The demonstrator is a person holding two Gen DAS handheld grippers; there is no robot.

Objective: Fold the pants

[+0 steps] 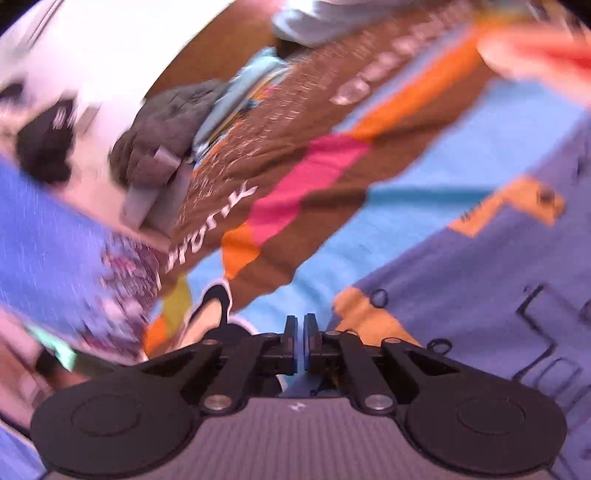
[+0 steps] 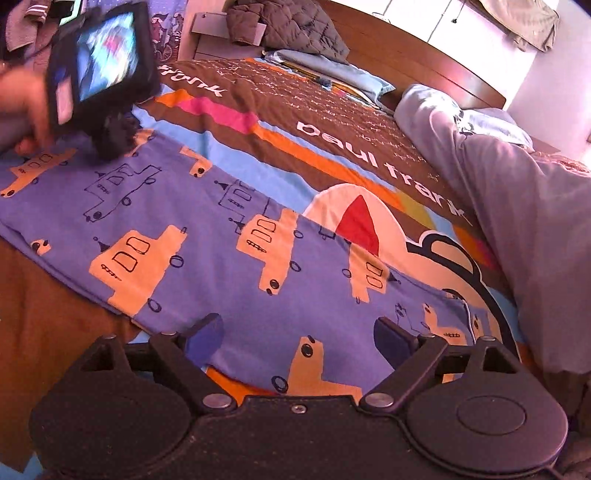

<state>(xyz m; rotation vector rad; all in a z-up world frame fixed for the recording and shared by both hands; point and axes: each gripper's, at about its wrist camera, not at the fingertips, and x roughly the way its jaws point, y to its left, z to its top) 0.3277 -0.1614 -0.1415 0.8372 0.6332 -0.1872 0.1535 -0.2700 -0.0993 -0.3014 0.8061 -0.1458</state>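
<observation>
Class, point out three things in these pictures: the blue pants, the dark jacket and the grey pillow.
Blue pants (image 2: 207, 236): right wrist view, on a truck print mid-leg.
Dark jacket (image 2: 291, 27): right wrist view, on its quilted middle.
Grey pillow (image 2: 517, 206): right wrist view, on its broad side.

Grey garment (image 2: 524, 206) right of pants (image 2: 207, 236)

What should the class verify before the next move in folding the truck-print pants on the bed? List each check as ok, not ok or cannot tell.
1. Pants lie spread flat on the bedspread: ok.
2. Right gripper has its fingers wide apart over the near end of the pants, nothing pinched: ok.
3. Left gripper fingers nearly together; fabric caught between them: cannot tell.
4. Left wrist view sharp enough to judge by: not ok, blurred.
5. Grey garment lies off the pants: ok.
</observation>
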